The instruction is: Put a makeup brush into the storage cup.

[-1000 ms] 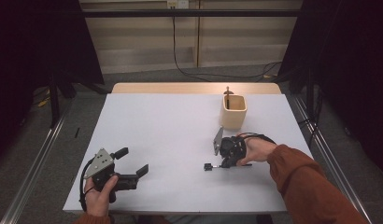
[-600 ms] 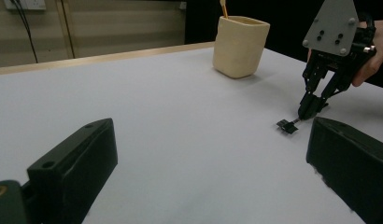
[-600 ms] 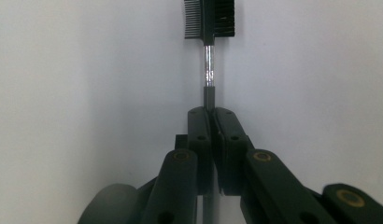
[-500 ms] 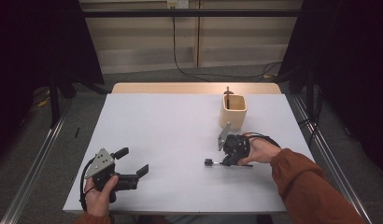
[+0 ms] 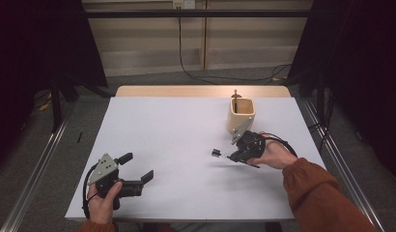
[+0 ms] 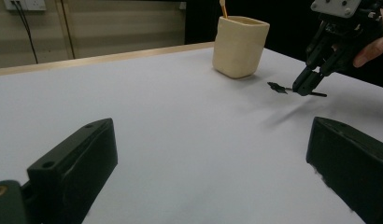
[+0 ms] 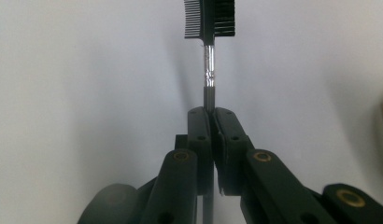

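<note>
My right gripper is shut on the thin handle of a small black comb brush, holding it just above the white table, where it casts a shadow. In the right gripper view the comb-and-bristle head and its metal ferrule stick out beyond the closed right gripper. A beige cup with one brush standing in it sits just behind that hand. My left gripper rests open near the front left edge, nothing between its jaws. The left gripper view shows the left gripper, cup, brush and right gripper.
The table's wooden back edge runs behind the cup. Metal rails flank the table on the floor, and cables lie on the floor behind it.
My right gripper has lifted the comb brush off the table and carried it a little toward the cup. The left gripper has stayed where it was.
</note>
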Demonstrator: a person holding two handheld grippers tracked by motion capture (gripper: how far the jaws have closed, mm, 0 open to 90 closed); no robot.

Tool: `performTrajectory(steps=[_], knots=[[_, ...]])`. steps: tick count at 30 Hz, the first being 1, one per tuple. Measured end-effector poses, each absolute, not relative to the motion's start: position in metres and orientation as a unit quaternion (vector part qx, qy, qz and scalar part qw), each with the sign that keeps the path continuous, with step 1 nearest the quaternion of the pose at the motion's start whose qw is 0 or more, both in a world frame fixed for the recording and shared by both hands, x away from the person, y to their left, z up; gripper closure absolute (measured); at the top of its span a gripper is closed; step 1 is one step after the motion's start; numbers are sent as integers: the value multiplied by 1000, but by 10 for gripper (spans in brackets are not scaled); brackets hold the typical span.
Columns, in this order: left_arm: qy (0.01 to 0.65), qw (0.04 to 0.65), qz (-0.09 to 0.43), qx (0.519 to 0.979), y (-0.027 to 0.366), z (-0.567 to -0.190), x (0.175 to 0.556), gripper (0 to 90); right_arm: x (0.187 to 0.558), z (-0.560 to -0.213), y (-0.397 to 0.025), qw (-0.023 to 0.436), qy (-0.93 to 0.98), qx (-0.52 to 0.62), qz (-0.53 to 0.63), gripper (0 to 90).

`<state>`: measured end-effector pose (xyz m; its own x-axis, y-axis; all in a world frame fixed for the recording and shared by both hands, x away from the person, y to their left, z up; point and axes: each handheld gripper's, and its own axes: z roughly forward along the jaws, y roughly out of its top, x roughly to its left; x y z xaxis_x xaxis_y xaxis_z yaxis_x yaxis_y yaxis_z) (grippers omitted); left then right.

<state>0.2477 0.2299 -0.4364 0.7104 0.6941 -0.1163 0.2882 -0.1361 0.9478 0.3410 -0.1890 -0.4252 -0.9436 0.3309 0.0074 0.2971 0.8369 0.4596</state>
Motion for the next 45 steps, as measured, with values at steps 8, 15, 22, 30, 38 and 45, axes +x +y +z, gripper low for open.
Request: performTrajectory(steps=[8,15,22,30,38,45], knots=[[336,567,180,730,229,-436,247,20,337,-419,-205,49,922,229,310,857],[337,567,181,730,230,-436,247,20,334,-420,-215,49,893,259,364,857],[336,568,182,729,230,-436,247,20,331,-420,-219,65,872,265,407,857],[333,566,184,731,230,-435,246,20,328,-418,-227,79,845,273,453,857],[336,567,185,729,229,-436,247,22,323,-414,-232,87,814,282,500,857],[336,568,187,728,231,-435,247,17,317,-415,-236,99,791,282,534,857]])
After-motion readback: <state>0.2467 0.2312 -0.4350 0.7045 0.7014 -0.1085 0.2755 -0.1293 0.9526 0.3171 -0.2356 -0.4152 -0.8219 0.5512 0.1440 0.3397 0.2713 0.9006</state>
